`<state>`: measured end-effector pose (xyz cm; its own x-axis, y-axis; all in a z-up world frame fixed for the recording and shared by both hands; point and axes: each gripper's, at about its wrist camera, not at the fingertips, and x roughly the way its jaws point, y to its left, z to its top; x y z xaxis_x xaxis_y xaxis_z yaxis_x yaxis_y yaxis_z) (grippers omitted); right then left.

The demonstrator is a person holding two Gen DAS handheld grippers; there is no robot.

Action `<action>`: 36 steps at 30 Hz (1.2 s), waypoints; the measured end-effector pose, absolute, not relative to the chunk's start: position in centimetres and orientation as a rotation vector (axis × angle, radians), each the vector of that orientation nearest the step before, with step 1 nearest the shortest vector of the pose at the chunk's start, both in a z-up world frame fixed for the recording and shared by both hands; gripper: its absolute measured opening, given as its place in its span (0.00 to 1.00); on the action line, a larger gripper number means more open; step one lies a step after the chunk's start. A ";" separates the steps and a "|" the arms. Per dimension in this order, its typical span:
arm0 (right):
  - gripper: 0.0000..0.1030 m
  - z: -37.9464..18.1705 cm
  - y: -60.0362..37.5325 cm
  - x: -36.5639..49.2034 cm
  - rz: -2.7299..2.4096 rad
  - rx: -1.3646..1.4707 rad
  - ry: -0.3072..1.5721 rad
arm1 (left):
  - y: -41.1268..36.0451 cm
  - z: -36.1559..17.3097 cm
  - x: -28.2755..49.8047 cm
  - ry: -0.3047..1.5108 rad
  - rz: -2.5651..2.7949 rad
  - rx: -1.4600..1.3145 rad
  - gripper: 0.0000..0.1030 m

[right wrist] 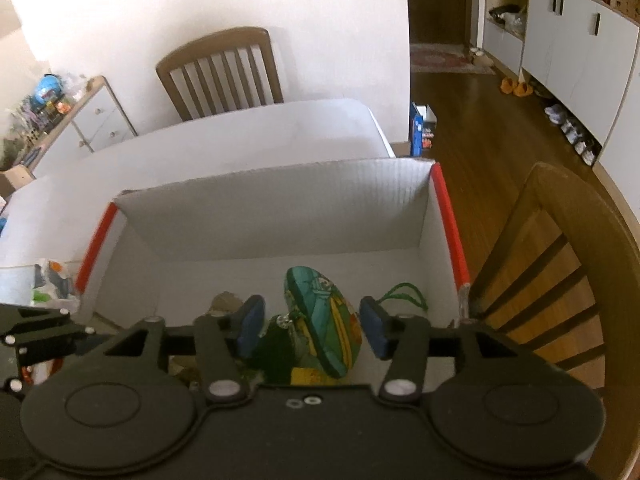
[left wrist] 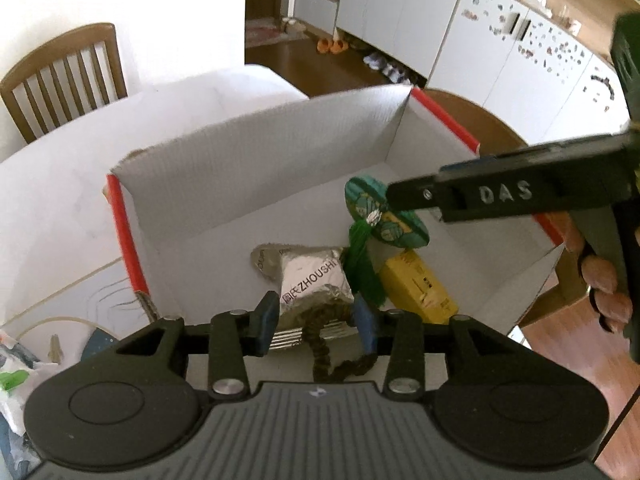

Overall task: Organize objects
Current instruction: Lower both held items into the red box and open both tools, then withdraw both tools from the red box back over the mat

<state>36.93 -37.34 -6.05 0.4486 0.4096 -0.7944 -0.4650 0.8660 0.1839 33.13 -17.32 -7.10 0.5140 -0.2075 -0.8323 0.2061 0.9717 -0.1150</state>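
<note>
A white cardboard box (left wrist: 280,168) with red edges stands on the table, also in the right wrist view (right wrist: 280,208). Inside lie a silver foil packet (left wrist: 312,280), a yellow box (left wrist: 420,284), a dark braided cord (left wrist: 320,344) and a green painted oval ornament (left wrist: 384,212) with a green tassel (left wrist: 360,268). My left gripper (left wrist: 318,320) is open above the foil packet and cord. My right gripper (right wrist: 312,328) is open over the box, the ornament (right wrist: 324,320) standing on edge between its fingers, apparently untouched. The right gripper also reaches in from the right in the left wrist view (left wrist: 412,196).
A white table (left wrist: 60,200) carries the box. Wooden chairs stand behind it (right wrist: 220,72) and to the right (right wrist: 560,280). A crumpled plastic bag (right wrist: 52,284) lies left of the box. White cabinets (right wrist: 580,48) line the far wall.
</note>
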 end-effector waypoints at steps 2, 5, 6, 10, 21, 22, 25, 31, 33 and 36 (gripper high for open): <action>0.56 -5.4 -37.7 36.3 0.557 -0.057 0.949 | -17.3 -6.4 32.7 0.977 -0.243 -0.001 0.39; 0.56 -4.4 -38.2 35.4 0.575 -0.041 0.927 | -17.1 -5.2 31.8 0.939 -0.236 0.004 0.39; 0.57 -4.1 -38.3 35.1 0.581 -0.033 0.920 | -17.0 -4.8 31.5 0.929 -0.235 0.000 0.39; 0.60 -2.6 -38.7 33.7 0.604 -0.010 0.894 | -16.4 -3.5 30.4 0.892 -0.230 -0.023 0.39; 0.72 0.3 -38.2 29.1 0.637 0.014 0.817 | -13.1 -0.2 26.3 0.798 -0.216 -0.078 0.55; 0.74 0.5 -38.0 28.7 0.635 0.015 0.812 | -12.6 0.0 25.9 0.793 -0.212 -0.082 0.55; 0.78 1.0 -37.1 27.6 0.647 0.018 0.801 | -11.2 0.4 24.8 0.782 -0.196 -0.093 0.63; 0.87 1.8 -34.5 25.1 0.673 0.001 0.763 | -8.3 0.9 22.5 0.764 -0.151 -0.082 0.75; 0.90 2.0 -33.4 24.3 0.681 -0.005 0.754 | -7.1 1.0 21.8 0.759 -0.140 -0.087 0.76; 0.93 2.0 -32.0 23.1 0.693 -0.007 0.748 | -5.2 1.1 20.8 0.752 -0.120 -0.100 0.82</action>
<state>23.09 -31.97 2.03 0.5237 0.5763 -0.6274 -0.5810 0.7802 0.2316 20.82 -5.21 1.12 0.7244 -0.1442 -0.6742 0.0723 0.9884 -0.1336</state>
